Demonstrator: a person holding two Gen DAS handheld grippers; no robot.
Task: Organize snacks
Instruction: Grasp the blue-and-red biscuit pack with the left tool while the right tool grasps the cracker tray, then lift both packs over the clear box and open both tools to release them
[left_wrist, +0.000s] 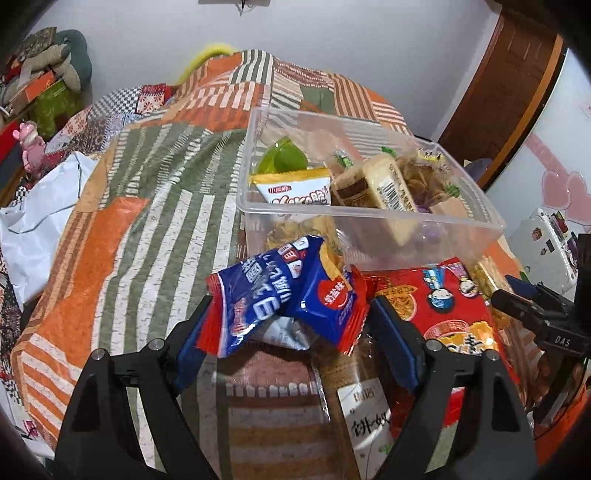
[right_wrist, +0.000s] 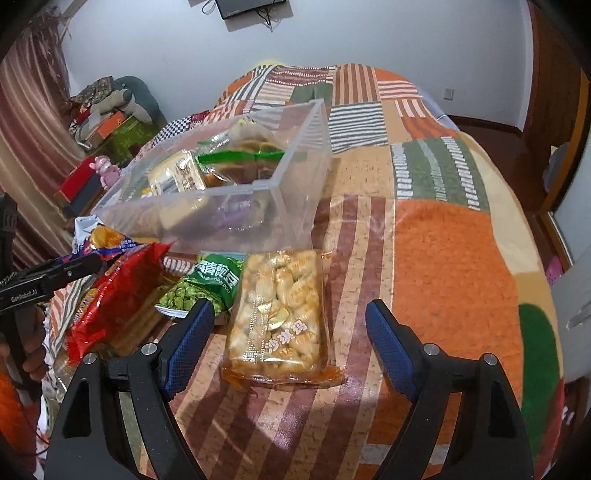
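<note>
Patchwork bedspread (right_wrist: 454, 229) carries a clear tub (left_wrist: 369, 221) (half full of snacks). Left gripper (left_wrist: 288, 314) jaws straddle a blue packet (left_wrist: 284, 291); right gripper (right_wrist: 290, 325) jaws gape around a sachima pack (right_wrist: 280, 317), neither pinched.

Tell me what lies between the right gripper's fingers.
In the right wrist view, the right gripper straddles a clear bag of yellow wrapped snacks on the quilt, untouched.
</note>
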